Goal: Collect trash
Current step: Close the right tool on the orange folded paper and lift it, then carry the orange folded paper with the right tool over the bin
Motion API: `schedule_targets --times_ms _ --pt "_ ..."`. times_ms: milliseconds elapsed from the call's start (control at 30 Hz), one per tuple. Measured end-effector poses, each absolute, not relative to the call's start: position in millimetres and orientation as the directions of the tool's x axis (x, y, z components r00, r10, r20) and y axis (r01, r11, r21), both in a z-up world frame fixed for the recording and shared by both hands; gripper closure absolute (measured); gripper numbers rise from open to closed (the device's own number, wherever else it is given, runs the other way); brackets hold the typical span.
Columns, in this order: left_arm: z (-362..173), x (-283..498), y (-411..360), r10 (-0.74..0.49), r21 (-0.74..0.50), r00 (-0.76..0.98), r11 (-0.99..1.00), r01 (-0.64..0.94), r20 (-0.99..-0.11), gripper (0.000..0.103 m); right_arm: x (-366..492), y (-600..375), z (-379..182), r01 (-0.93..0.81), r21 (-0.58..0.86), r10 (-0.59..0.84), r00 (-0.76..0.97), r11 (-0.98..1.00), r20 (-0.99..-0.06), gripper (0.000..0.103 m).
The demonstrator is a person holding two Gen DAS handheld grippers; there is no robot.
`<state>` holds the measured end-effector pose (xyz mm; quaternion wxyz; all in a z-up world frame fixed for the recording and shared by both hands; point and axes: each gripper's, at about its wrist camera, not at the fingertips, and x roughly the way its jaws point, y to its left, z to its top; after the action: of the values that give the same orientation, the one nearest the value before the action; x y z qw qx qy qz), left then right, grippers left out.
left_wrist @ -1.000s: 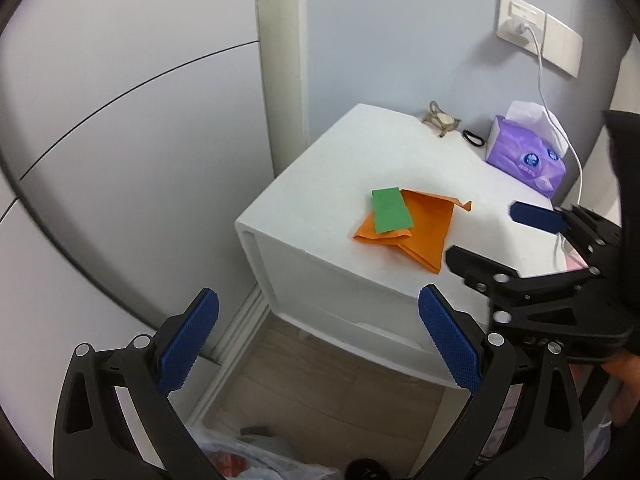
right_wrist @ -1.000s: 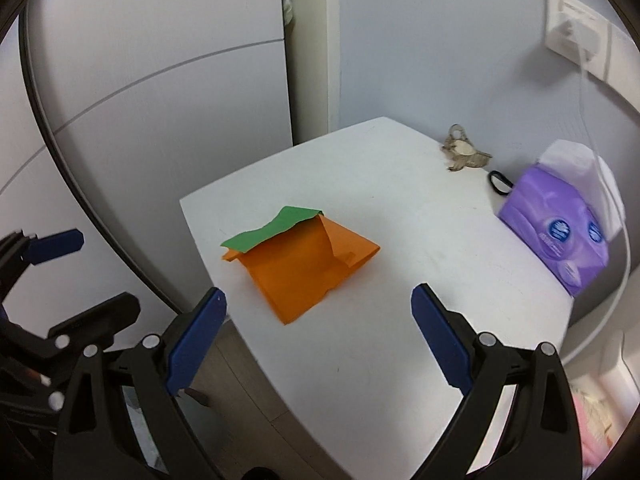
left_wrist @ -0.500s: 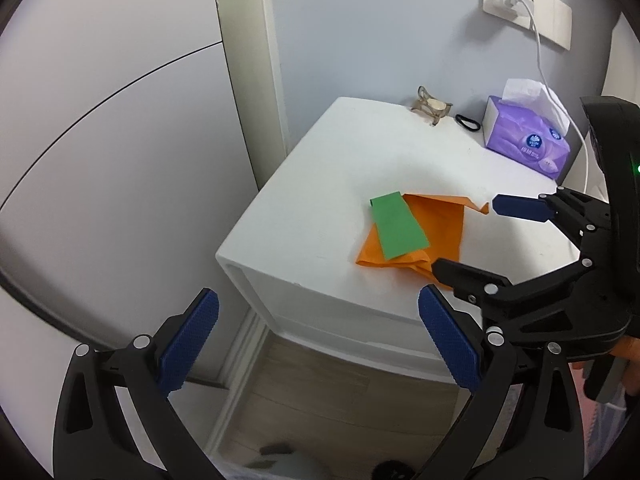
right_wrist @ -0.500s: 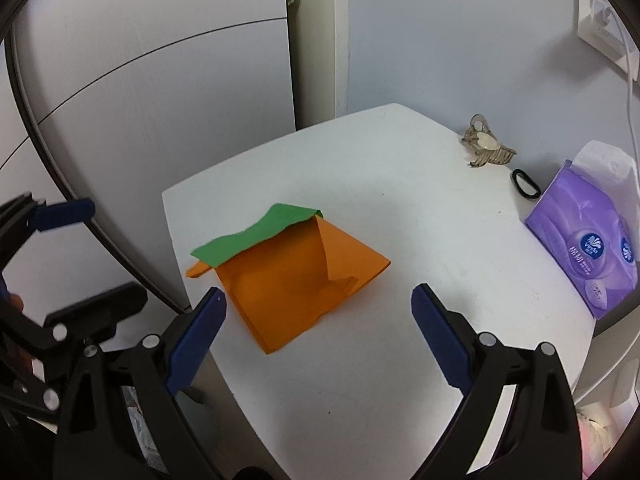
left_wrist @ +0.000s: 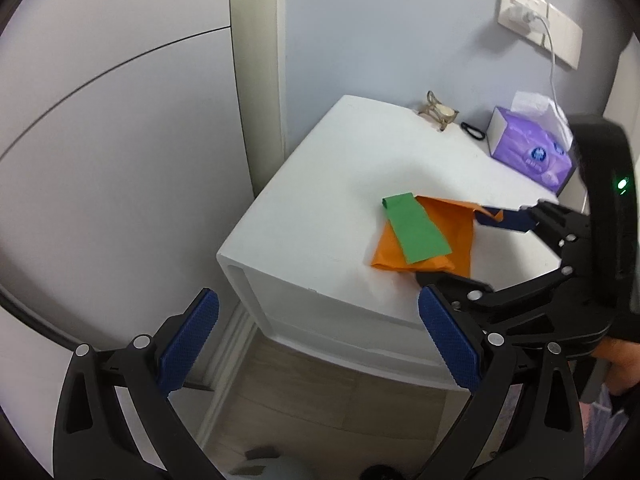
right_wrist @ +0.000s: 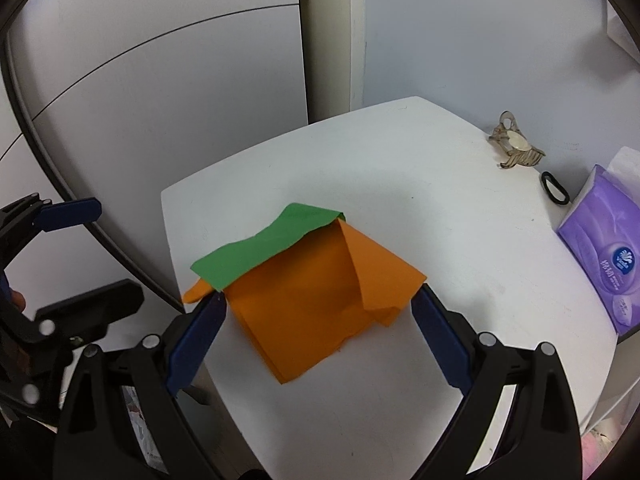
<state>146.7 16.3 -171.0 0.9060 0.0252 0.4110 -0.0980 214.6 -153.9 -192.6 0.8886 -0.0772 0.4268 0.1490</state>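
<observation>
White cabinet doors and a pale blue wall stand behind a white bedside cabinet (right_wrist: 460, 240), whose top carries everything. Off its left front corner, over the wood floor, the left gripper (left_wrist: 318, 340) hangs with its jaws spread wide and nothing between the blue pads (left_wrist: 188, 338). Near the front left corner of the top lies the trash: a green paper strip (right_wrist: 266, 246) resting across the left part of a folded orange paper (right_wrist: 316, 300), its left end reaching past the orange sheet toward the left edge. The right gripper (right_wrist: 318, 342) sits low over the front of the top with its jaws wide apart, one blue pad (right_wrist: 196, 340) just beside the orange paper's left side under the green strip's front end, the other close to its right corner; whether either pad touches the paper cannot be told, and nothing is pinched. Further right, by the back edge, stands a beige hair claw (right_wrist: 516, 152), then a black hair tie (right_wrist: 554, 188) lying flat, and at the back right corner a purple tissue pack (right_wrist: 608, 256) with a white tissue poking out.
</observation>
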Motion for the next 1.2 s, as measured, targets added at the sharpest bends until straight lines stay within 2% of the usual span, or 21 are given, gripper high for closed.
schedule_targets --times_ms 300,400,500,700,833,1000,1200 --pt "-175 151 13 -0.170 -0.052 0.645 0.979 0.198 -0.745 0.006 221 -149 -200 -0.336 -0.015 0.195 0.581 0.942 -0.790 0.014" --pt "-176 151 12 -0.171 -0.057 0.645 0.979 0.194 -0.745 0.006 217 -147 -199 -0.334 -0.035 0.183 0.598 0.942 -0.780 0.033" --pt "-176 151 13 -0.177 -0.073 0.647 0.980 0.185 -0.742 0.006 219 -149 -199 -0.328 -0.035 0.182 0.606 0.944 -0.774 0.042" --pt "-178 148 12 -0.166 -0.058 0.649 0.981 0.185 -0.742 0.006 219 -154 -199 -0.308 -0.032 0.177 0.626 0.951 -0.759 0.082" --pt "-180 145 15 -0.162 -0.064 0.649 0.983 0.172 -0.744 0.006 214 -153 -195 -0.297 -0.013 0.188 0.636 0.955 -0.749 0.094" --pt "-177 141 15 -0.156 -0.066 0.650 0.985 0.160 -0.744 0.006 207 -152 -189 -0.297 0.001 0.202 0.648 0.955 -0.735 0.100" --pt "-164 129 10 -0.149 -0.056 0.667 0.986 0.160 -0.730 0.006 195 -153 -174 -0.293 0.009 0.211 0.665 0.956 -0.717 0.100"
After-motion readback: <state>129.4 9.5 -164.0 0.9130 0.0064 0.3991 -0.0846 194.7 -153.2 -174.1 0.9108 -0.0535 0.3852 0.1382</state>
